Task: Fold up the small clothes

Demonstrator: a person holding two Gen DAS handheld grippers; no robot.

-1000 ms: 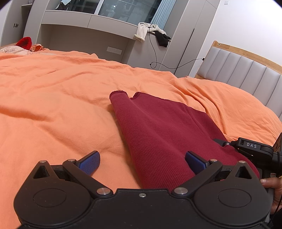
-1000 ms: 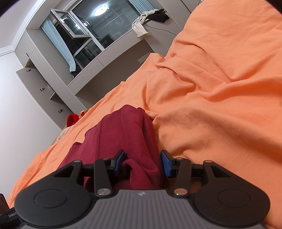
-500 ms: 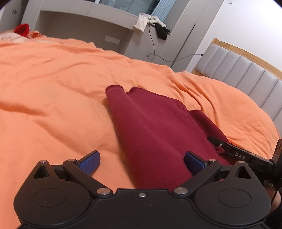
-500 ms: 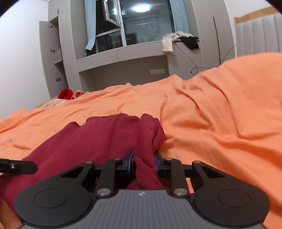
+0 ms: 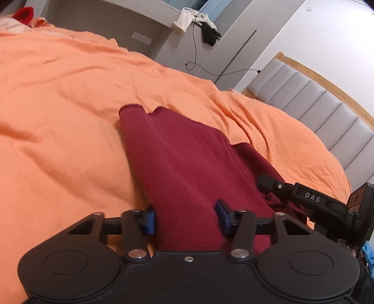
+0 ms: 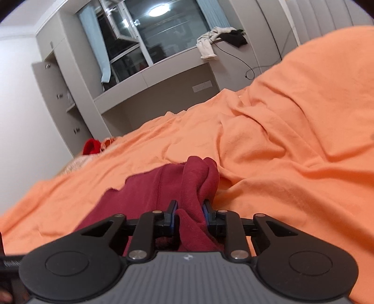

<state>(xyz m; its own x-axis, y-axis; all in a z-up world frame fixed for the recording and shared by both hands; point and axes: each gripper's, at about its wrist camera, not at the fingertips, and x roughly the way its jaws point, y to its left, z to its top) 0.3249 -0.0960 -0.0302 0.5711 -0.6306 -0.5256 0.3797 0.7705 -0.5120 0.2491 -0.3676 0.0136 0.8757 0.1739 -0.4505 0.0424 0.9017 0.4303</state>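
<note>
A dark red knit garment (image 5: 182,163) lies lengthwise on the orange bed cover (image 5: 58,105), its far end notched. My left gripper (image 5: 185,219) straddles the near end. Its jaws are closing, and the blue pads (image 5: 149,222) touch both edges of the fabric between them. At the right, a finger (image 5: 271,184) of the other gripper reaches onto the cloth. In the right wrist view, my right gripper (image 6: 189,215) has its jaws still closing, pressed on a bunched fold of the garment (image 6: 145,191), which rises slightly off the cover (image 6: 292,163).
A grey padded headboard (image 5: 315,110) with a wood rim stands at the right. Beyond the bed is a grey desk unit (image 5: 149,25) with clothes (image 5: 194,18) and a hanging cable. A bright red item (image 6: 92,146) lies at the bed's far corner.
The left jaws came in from wide apart onto the garment's near end. The right jaws narrowed on the bunched fold, and that gripper lifted a little and rolled.
</note>
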